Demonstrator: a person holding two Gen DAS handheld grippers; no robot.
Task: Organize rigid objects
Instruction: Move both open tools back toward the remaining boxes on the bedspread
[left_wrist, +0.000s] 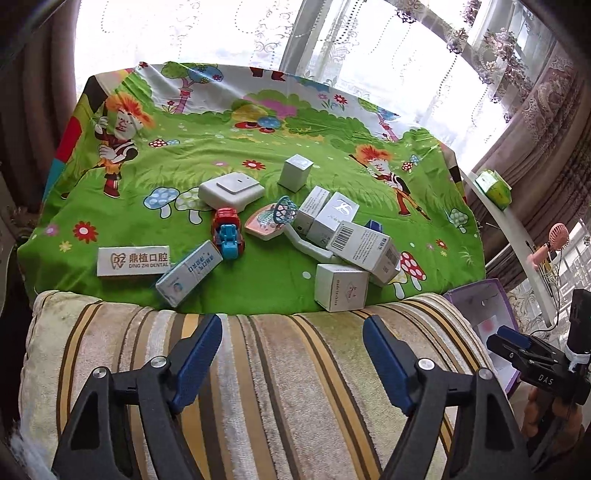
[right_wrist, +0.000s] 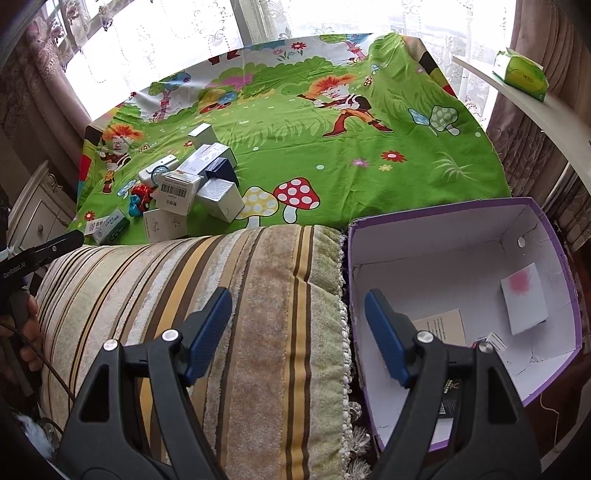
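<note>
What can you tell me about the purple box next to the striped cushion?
The purple box is an open cardboard container with no lid on it, purple outside and white inside. Its inner walls look creased and cracked, and a small round hole shows in the far wall. It stands right beside the striped cushion, at its fringed edge. Inside lie a white card with a pink blotch, a beige printed leaflet and some smaller items, partly hidden.

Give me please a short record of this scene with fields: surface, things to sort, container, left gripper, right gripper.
surface: green cartoon cloth, striped cushion in front
things to sort: white boxes, toy truck, flat white device, all on the cloth
container: purple box, open, beside the cushion, a few papers inside
left gripper: open, empty, above the cushion
right gripper: open, empty, over the cushion's edge by the purple box
</note>
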